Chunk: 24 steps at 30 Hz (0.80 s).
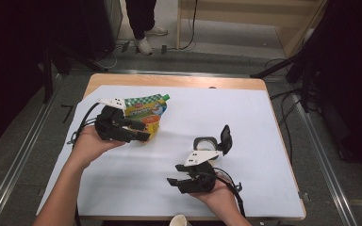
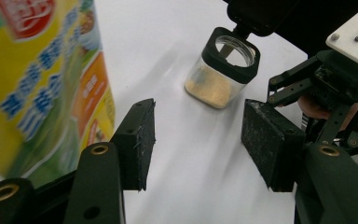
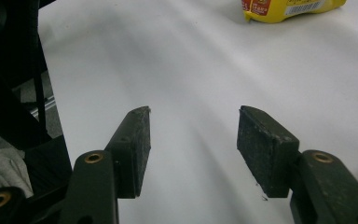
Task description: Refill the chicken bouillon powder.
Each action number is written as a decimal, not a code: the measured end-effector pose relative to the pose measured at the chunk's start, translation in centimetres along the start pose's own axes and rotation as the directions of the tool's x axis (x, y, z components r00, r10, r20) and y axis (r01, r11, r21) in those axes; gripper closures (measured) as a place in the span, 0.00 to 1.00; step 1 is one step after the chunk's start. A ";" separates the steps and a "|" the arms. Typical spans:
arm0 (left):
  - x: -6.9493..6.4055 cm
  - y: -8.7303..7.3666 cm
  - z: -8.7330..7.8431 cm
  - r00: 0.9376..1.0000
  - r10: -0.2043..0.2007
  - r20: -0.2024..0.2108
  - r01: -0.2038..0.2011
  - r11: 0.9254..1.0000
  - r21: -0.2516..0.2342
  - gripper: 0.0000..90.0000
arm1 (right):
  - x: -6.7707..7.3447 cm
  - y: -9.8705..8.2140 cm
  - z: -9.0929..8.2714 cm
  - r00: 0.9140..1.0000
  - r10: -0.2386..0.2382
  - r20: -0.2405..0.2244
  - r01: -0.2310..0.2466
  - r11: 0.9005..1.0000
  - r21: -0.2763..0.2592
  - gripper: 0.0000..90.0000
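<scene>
A green and yellow printed pouch [image 1: 147, 109] lies on the white sheet at the left. My left gripper [image 1: 141, 131] hovers just in front of it, open. In the left gripper view the pouch [image 2: 37, 84] stands beside the left jaw, with nothing between the jaws of the left gripper [image 2: 198, 121]. A clear square jar [image 1: 206, 143] with a black rim and brownish contents [image 2: 221, 70] sits at mid-table, its black flip lid [image 1: 226, 136] raised. My right gripper [image 1: 173, 174] is near the front edge, jaws pointing left, open and empty [image 3: 193, 135]. The pouch's yellow bottom end [image 3: 289, 7] lies far ahead of it.
A white sheet [image 1: 264, 122] covers the wooden table. A paper cup [image 1: 179, 220] pokes in at the front edge. A person's legs [image 1: 141, 23] stand beyond the far end, among floor cables. Dark stands flank both sides.
</scene>
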<state>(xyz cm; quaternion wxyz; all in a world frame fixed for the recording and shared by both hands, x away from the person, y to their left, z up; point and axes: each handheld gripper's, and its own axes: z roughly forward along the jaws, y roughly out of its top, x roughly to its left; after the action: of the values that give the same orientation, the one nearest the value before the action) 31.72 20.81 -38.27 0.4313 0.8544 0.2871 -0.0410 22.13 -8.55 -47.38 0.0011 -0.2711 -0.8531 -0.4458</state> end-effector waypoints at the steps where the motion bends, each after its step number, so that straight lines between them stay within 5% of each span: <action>1: 0.1 -0.1 -0.2 1.000 -0.004 -0.005 0.004 1.000 -0.001 0.51 | 0.0 0.0 0.0 1.000 0.000 -0.001 0.000 1.000 0.000 0.51; 10: 1.1 -1.0 -2.6 0.999 -0.023 -0.043 0.022 0.999 -0.026 0.53 | 0.0 0.0 0.0 1.000 -0.001 -0.006 0.001 1.000 0.004 0.51; 17: 2.3 -2.1 -4.3 0.992 -0.064 -0.107 0.061 0.998 -0.029 0.53 | 0.1 0.0 0.5 1.000 -0.012 -0.013 0.012 1.000 0.017 0.51; 22: 3.1 -2.3 -4.0 0.981 -0.087 -0.172 0.084 0.996 -0.026 0.54 | 0.0 0.1 0.7 1.000 -0.009 -0.017 0.010 1.000 0.015 0.51; 24: 3.4 -2.1 -3.4 0.983 -0.090 -0.159 0.085 0.996 -0.034 0.54 | 0.0 0.1 0.9 1.000 -0.008 -0.018 0.008 1.000 0.018 0.51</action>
<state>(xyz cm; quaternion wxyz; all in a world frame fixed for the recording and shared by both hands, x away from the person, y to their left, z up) 32.78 25.93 -38.72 0.4159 0.8357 0.3586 0.0127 22.42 -7.80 -47.82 0.0093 -0.2638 -0.8581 -0.4404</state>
